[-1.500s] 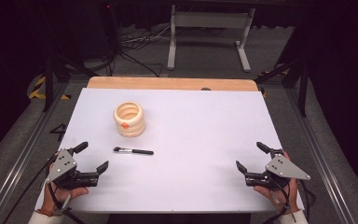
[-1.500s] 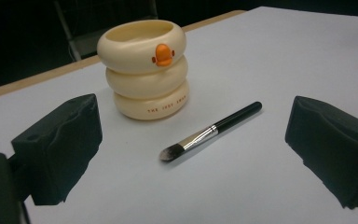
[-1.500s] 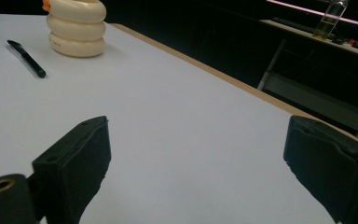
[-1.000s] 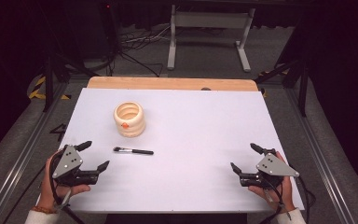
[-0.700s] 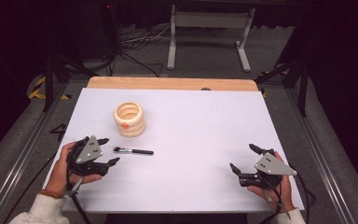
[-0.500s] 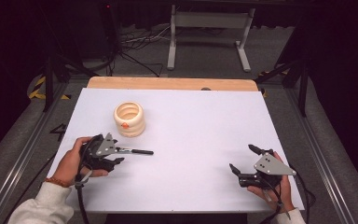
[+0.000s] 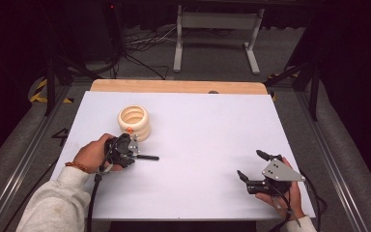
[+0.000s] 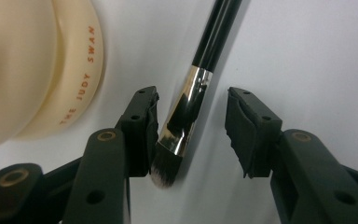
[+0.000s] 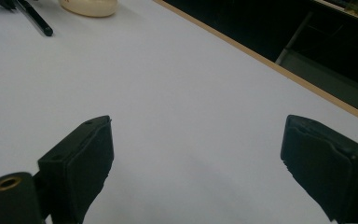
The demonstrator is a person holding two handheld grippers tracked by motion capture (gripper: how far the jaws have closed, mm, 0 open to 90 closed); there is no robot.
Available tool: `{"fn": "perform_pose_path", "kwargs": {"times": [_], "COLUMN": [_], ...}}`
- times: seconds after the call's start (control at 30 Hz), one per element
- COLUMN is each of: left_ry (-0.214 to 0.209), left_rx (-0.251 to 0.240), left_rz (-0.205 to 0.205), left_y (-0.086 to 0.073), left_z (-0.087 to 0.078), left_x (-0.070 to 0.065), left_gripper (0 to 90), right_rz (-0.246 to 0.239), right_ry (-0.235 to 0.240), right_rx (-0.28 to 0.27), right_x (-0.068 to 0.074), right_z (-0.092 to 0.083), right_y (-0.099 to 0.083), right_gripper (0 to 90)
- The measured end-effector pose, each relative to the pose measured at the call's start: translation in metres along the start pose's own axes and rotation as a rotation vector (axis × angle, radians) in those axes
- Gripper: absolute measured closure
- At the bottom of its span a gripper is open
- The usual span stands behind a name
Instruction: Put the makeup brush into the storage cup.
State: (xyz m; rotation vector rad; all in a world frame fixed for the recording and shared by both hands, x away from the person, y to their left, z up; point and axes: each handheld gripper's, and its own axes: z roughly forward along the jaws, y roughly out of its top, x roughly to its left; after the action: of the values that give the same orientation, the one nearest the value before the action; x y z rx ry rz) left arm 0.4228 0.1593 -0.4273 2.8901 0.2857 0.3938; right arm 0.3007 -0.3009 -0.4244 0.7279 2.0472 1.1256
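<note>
Black brush [image 8: 193,93] between left hand-held gripper [image 8: 191,123] pads | ferrule touching one

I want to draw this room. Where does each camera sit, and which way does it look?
High view: above the table, looking forward and down; both forearms and hands show.
Left gripper view: on the left gripper, looking down its fingers at the brush between them, beside the cream ring stack.
Right gripper view: on the right gripper, looking across the table; fingers wide apart.
Shared: brush and ring stack.
</note>
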Motion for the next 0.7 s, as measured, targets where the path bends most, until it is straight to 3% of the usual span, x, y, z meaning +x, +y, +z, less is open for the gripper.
{"fn": "perform_pose_path", "kwargs": {"times": [0.2,0.27,0.4,0.7], "left_ry": [-0.078,-0.082,-0.088,-0.094], "left_rx": [0.04,0.06,0.1,0.168], "left_rz": [0.026,0.035,0.016,0.04], "left_y": [0.005,0.009,0.013,0.026], "left_z": [0.001,0.002,0.001,0.005], "left_x": [0.004,0.003,0.004,0.004], "left_gripper": [68.3,73.7,74.1,72.8], "right_rz": [0.005,0.005,-0.004,-0.01], "right_ry": [-0.011,-0.007,0.001,0.009], "right_rx": [-0.004,0.002,0.01,0.018], "right_x": [-0.001,0.0,0.001,0.002], "right_z": [-0.001,0.0,0.001,0.003], "right_y": [-0.001,-0.001,0.0,-0.001], "right_gripper": [11.2,11.1,11.1,11.1]}}
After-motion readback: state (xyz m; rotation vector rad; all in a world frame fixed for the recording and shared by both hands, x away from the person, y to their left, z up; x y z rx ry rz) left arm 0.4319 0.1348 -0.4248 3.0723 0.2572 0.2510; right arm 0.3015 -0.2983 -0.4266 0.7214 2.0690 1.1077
